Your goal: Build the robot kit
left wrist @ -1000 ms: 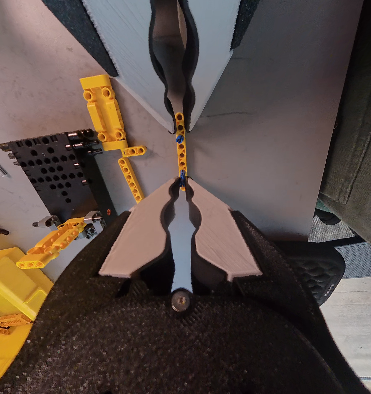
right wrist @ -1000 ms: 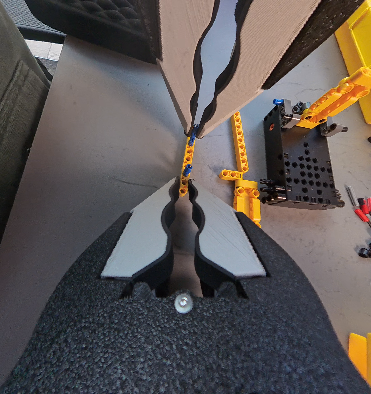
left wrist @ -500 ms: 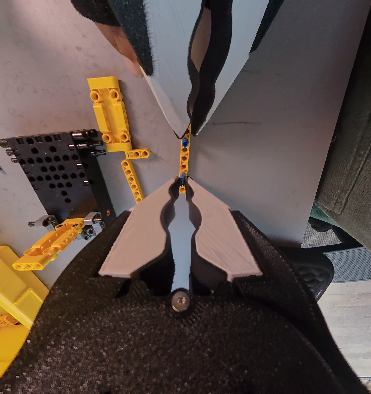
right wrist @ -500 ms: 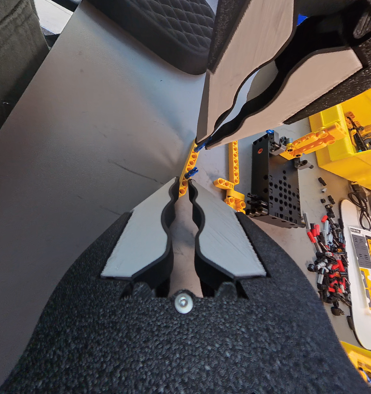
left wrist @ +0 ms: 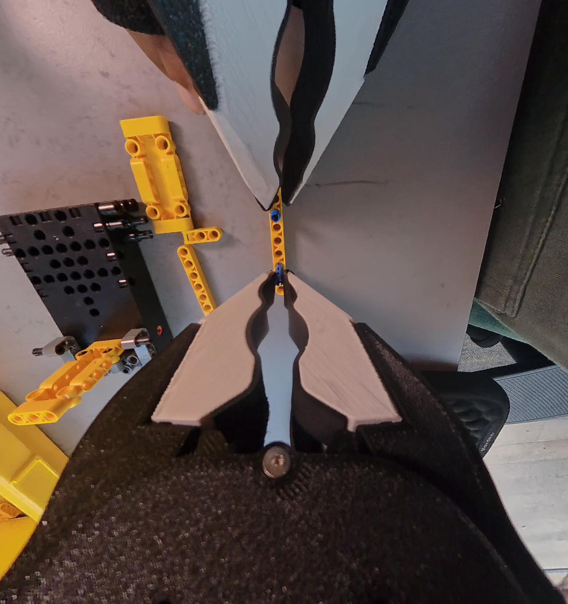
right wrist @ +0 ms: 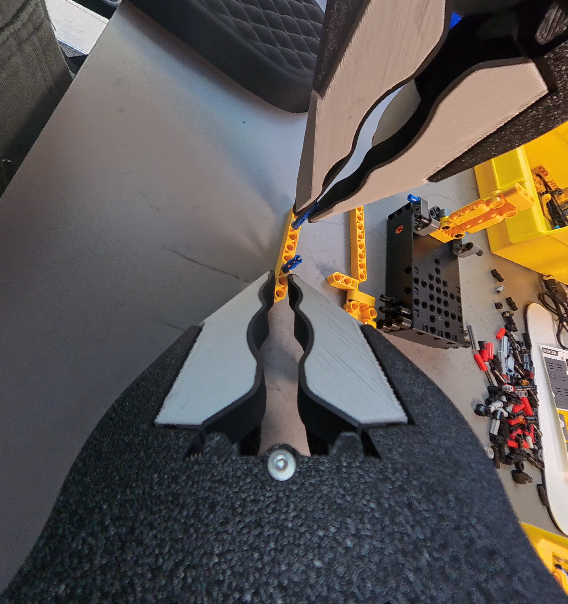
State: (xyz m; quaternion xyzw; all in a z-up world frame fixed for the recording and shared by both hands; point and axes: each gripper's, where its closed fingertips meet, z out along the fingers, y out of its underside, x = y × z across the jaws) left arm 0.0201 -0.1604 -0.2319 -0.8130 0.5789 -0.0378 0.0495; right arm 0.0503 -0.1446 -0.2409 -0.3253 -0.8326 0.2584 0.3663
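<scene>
A yellow beam (left wrist: 277,242) is gripped at opposite ends by the left gripper (left wrist: 278,277) and right gripper (right wrist: 281,281), fingers narrowly closed. Beside the beam, a pile of small pins (right wrist: 508,392) is shown only in the right wrist view.

printed leaflet (right wrist: 567,389) (writing too small), nothing legible

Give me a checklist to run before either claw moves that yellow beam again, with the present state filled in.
1. Left claw shut on one end of the yellow beam: ok.
2. Right claw shut on the opposite end: ok.
3. Beam lifted off the grey table: cannot tell.
4. Blue pins seated in the beam: one stands out near the right claw, another sits at the left claw's tips; how deep they sit, cannot tell.
5. Black plate and loose yellow beam apart from the held beam: ok.
6. Pile of small parts away from both claws: ok.
</scene>
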